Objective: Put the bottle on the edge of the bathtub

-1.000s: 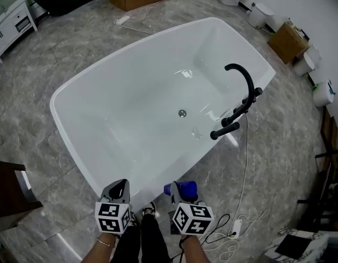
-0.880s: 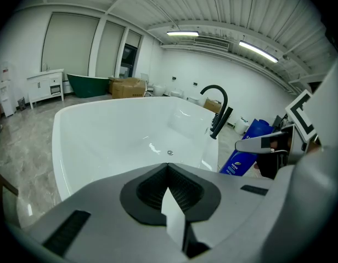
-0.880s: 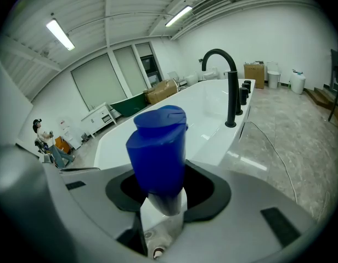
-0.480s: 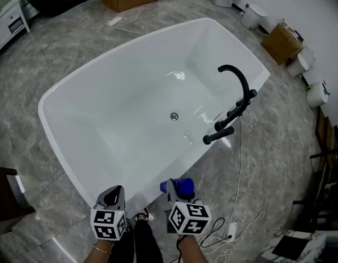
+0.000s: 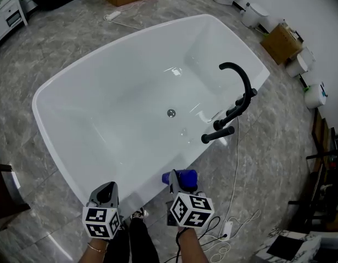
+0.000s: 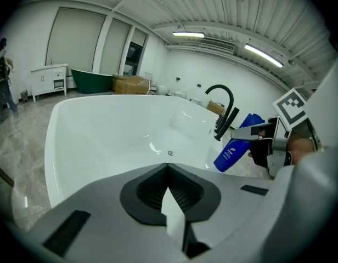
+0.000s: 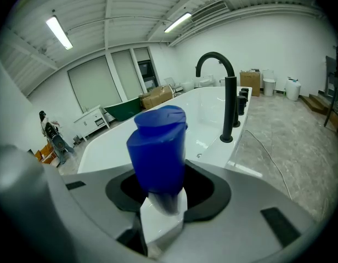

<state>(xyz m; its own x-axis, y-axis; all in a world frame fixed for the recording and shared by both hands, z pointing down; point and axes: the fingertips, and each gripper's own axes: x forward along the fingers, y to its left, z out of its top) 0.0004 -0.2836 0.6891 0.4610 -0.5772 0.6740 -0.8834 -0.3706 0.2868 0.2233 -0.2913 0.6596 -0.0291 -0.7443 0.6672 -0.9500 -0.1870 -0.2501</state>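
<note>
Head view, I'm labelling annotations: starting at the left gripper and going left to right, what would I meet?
left gripper → blue bottle → black faucet → right-hand cardboard box

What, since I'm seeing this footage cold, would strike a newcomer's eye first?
The big white bathtub fills the middle of the head view, with a curved black faucet on its right rim. Near its closest edge, the right tongs grip a blue bottle, while the left tongs beside them are shut and empty.
</note>
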